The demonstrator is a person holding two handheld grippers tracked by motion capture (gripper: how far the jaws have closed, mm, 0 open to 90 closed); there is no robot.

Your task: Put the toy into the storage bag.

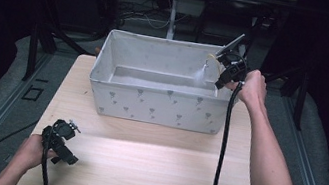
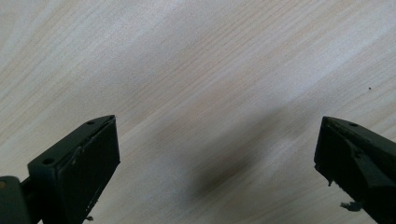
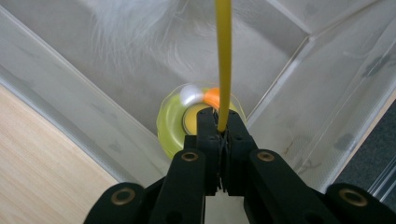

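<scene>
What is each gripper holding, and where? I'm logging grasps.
The right gripper pinches a thin yellow rod at its near end, over the fabric box. The left gripper holds nothing.

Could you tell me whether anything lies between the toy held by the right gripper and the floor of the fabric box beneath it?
Nothing visible does. The right gripper is shut on the yellow stick of a feather toy hanging over the fabric box, whose floor looks bare.
</scene>
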